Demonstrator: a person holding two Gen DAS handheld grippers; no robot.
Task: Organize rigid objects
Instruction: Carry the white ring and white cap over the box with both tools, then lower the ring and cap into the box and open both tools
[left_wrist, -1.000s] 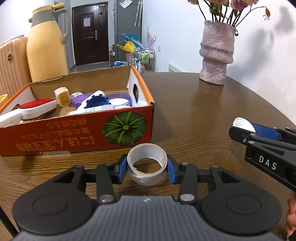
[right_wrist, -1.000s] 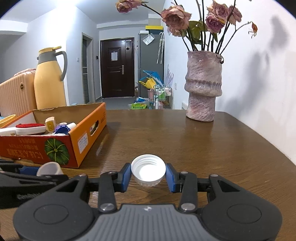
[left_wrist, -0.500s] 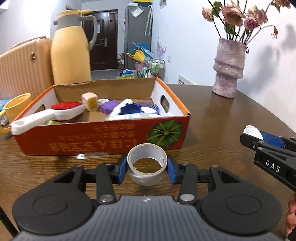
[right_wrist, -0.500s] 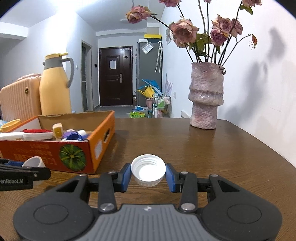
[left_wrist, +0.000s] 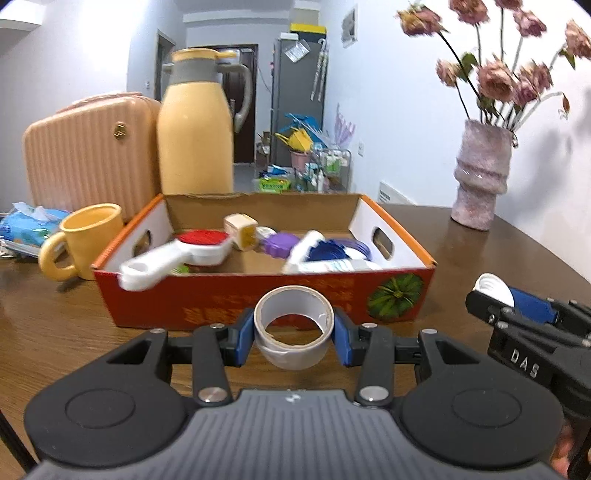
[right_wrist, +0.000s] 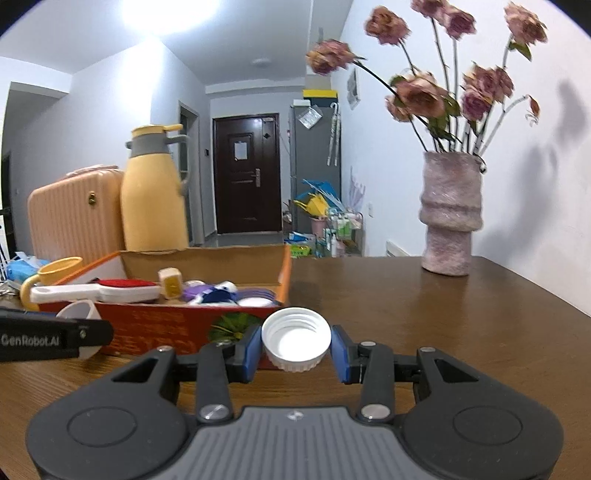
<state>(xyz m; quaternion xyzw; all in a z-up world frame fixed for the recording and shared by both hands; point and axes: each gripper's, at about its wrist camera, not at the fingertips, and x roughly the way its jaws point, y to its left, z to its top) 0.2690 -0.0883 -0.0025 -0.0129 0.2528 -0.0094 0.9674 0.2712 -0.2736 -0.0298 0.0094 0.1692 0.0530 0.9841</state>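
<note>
A round brown wooden table (left_wrist: 480, 258) stands in a white room, with a dark door far behind it. On the table sits a wide orange cardboard box (left_wrist: 266, 299) with a green pumpkin picture on its front wall. Inside the box lie small hard things: a white brush with a red pad (left_wrist: 177, 254), a purple round lid (left_wrist: 281, 244), blue lids (left_wrist: 328, 251) and a small cream block (left_wrist: 241, 230). They are there because the box looks like the home for all the loose bits. The left gripper (left_wrist: 294, 330) is squeezed tight on a grey-white roll of tape (left_wrist: 293, 338), held up just in front of the box's front wall. The right gripper (right_wrist: 295, 345) is squeezed tight on a white plastic screw cap (right_wrist: 295, 339), with its open side up, near the box's right front corner. Both things are pinched from the sides so they do not slip out. I think the next step is to lift each one over the front wall and let go inside the box. A tall yellow jug (left_wrist: 197, 129) and a peach ribbed suitcase (left_wrist: 88, 155) stand behind the box's back wall, a yellow mug (left_wrist: 85, 240) sits by the box's left side, and a pink bumpy vase with dry roses (right_wrist: 450, 218) stands near the far right edge of the table.
</note>
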